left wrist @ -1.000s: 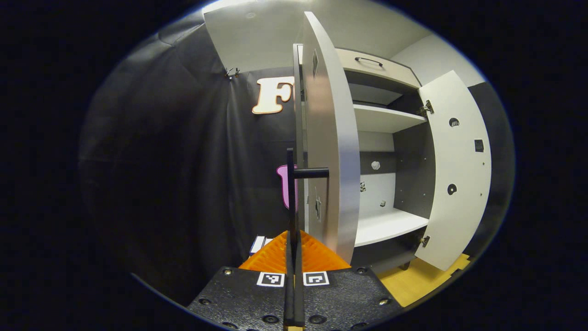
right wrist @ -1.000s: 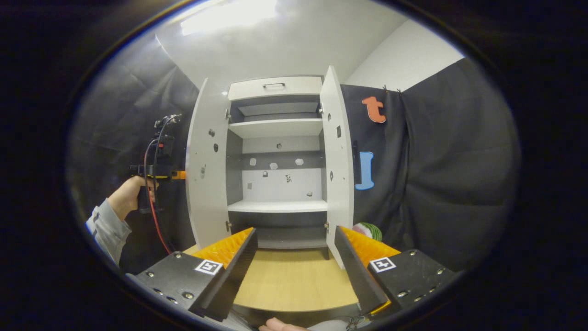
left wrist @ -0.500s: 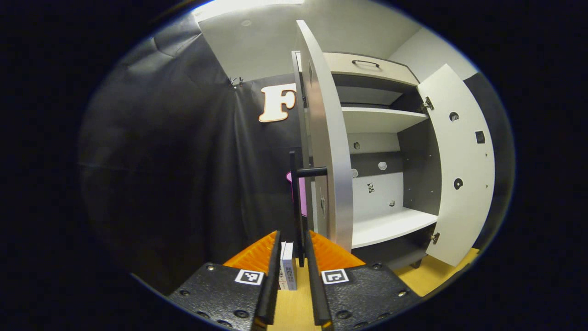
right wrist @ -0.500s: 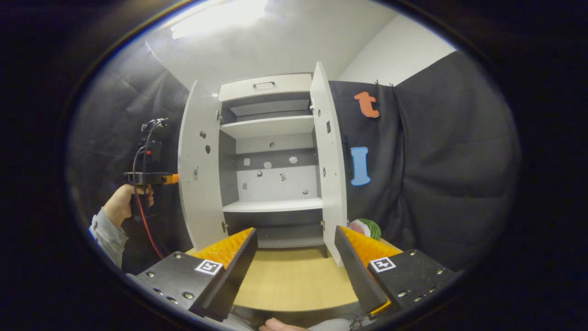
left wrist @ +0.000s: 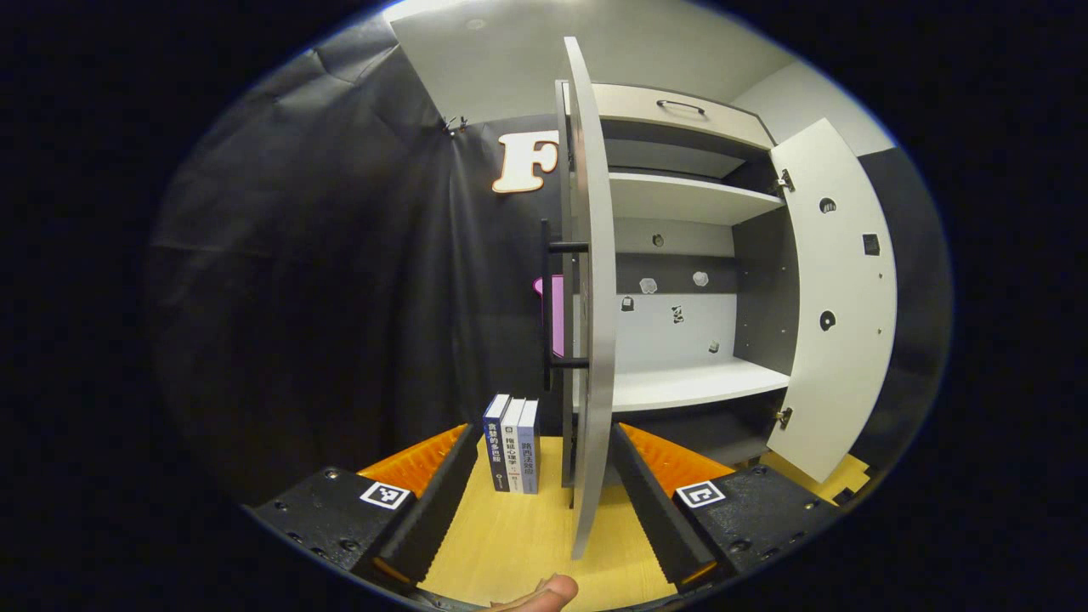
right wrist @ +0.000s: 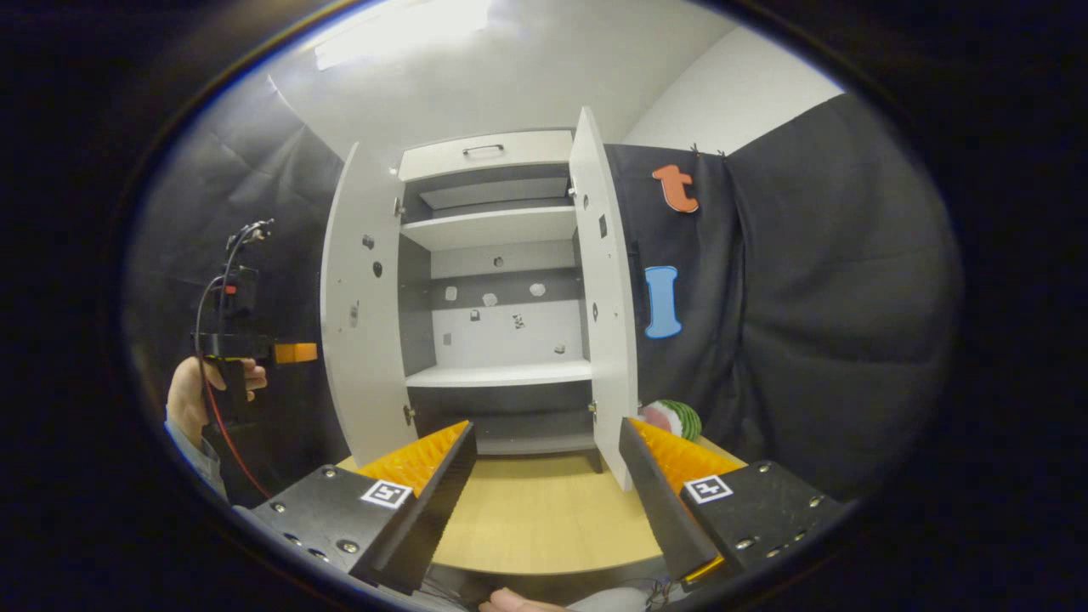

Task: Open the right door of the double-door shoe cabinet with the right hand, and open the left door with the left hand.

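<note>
Both white panel doors, left door point(right wrist: 361, 314) and right door point(right wrist: 605, 297), stand open on the white two-door shoe cabinet point(right wrist: 497, 255). The left gripper point(left wrist: 540, 476) is released, its fingers straddling the left door's edge at 12 o'clock. The right gripper point(right wrist: 544, 476) is released too, grasping nothing.

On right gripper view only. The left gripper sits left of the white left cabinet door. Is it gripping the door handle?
Observer: No. The left gripper is open, and its fingers press on nothing.
Operator: Where's the handle? I only get the door's inner face.
Observer: The black vertical bar handle is on the outer face of the white left door, ahead of the gripper and apart from it.
Operator: Anything behind that door?
Observer: Three upright books stand on the light wooden floor panel, close beside the door's outer face.
</note>
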Motion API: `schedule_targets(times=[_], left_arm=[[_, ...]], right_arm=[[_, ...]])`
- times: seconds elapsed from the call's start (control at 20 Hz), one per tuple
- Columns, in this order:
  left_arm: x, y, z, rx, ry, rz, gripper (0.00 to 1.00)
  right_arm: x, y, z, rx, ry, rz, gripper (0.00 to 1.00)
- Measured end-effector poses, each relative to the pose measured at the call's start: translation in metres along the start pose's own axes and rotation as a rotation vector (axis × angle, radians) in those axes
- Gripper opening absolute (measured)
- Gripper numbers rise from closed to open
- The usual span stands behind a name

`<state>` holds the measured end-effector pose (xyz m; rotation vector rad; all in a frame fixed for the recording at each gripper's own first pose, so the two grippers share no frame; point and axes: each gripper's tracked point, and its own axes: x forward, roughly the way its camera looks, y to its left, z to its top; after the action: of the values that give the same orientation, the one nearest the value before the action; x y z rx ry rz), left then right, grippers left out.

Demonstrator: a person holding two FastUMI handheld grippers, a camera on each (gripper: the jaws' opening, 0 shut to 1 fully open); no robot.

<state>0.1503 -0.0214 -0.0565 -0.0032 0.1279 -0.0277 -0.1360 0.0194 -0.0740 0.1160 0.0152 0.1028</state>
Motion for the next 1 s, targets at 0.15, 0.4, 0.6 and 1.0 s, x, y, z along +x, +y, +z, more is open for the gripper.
schedule_targets(times=[0.15,0.4,0.6,1.0], left_arm=[[-0.026,-0.003,-0.001,-0.012,-0.015,0.007,0.97],[-0.07,-0.017,0.005,-0.027,-0.051,0.023,0.97],[-0.101,-0.037,-0.003,-0.018,-0.054,-0.004,0.98],[-0.142,-0.078,-0.024,0.033,-0.066,-0.073,0.97]], right_arm=[[-0.001,-0.001,0.002,-0.008,-0.005,-0.005,1.0],[-0.007,-0.003,0.01,0.004,-0.02,-0.011,1.0],[-0.007,-0.008,0.012,-0.028,-0.023,-0.036,1.0],[-0.015,-0.01,0.014,-0.025,-0.03,-0.024,1.0]])
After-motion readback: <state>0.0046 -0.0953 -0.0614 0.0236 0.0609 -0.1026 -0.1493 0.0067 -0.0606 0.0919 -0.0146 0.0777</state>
